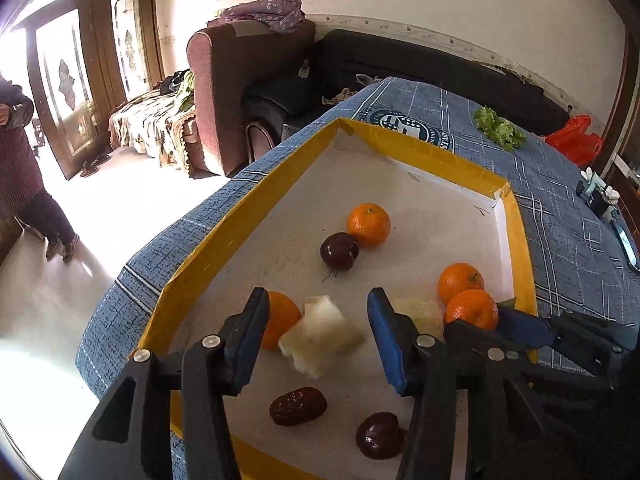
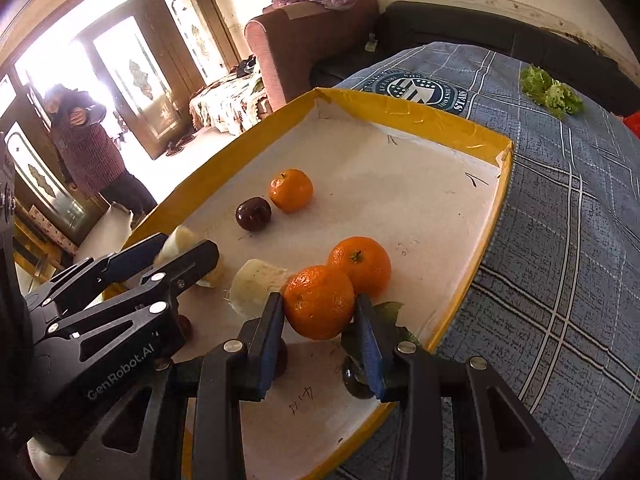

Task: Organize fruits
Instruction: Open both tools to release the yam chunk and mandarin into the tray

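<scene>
Closest to the left wrist camera, a wrinkled dark date (image 1: 298, 406) and a dark plum (image 1: 380, 435) lie on the white floor of the tray (image 1: 188, 268), just below the left gripper (image 1: 316, 340). Its blue-padded jaws stand apart around a pale, blurred chunk of peeled fruit (image 1: 320, 336) without pressing on it, so that tool is released. An orange (image 1: 282, 320) sits just behind its left finger.

Nearest the right wrist camera, the right gripper (image 2: 319, 320) is clenched on a second orange (image 2: 318, 300), both pads against its sides; green leaves (image 2: 388, 312) show just behind the right finger. A third orange (image 2: 362, 264) touches the gripped one on its far side, and a pale peeled piece (image 2: 256, 284) lies just to the left of them.

Farther in, near the middle of the tray, another plum (image 2: 253, 213) rests against a fourth orange (image 2: 291, 190). Yellow tape edges the tray's rim. Beyond it, on the blue checked cloth (image 2: 560, 200), lies a bunch of lettuce (image 2: 550, 94). Farthest off are a brown armchair (image 2: 316, 36) and a person (image 2: 90, 148) standing by the glass doors.
</scene>
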A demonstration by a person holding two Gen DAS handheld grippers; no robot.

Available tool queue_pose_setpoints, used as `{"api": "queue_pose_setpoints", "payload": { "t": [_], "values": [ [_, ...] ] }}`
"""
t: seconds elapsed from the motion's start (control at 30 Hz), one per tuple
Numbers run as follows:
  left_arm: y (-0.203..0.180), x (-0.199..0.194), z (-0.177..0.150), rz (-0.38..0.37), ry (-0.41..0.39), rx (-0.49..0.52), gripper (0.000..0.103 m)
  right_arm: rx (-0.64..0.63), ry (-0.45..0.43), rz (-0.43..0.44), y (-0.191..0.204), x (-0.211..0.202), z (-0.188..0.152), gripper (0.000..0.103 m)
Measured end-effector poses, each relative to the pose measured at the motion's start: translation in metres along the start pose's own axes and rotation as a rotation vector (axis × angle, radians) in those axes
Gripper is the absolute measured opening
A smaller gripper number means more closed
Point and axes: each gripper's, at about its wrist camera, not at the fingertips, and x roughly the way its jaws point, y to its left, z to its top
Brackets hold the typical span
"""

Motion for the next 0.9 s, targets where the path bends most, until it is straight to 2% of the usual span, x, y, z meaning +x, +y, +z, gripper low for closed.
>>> {"api": "queue_pose_setpoints", "payload": {
  "t": [0.3,0.53,0.67,0.9],
  "values": [
    [0.014,-0.032,-0.006,0.007,-0.038,-0.054,0.068,-0.020,-0.042,0.010,0.009,-0.022,-0.009,0.042],
    [0.014,-0.064,-0.016,0.083,-0.104,-0.062,0.077,-0.015,-0.094,-0.015,0.010,-0.051,-0.022,0.047],
    [0.008,-0.081,-0.019,0.112,-0.137,-0.069,0.082,-0.005,-0.138,-0.032,0.006,-0.069,-0.029,0.053],
    [0.001,-0.122,-0.024,0.182,-0.241,-0.104,0.092,0.011,-0.192,-0.062,0.001,-0.096,-0.048,0.054]
  ]
}}
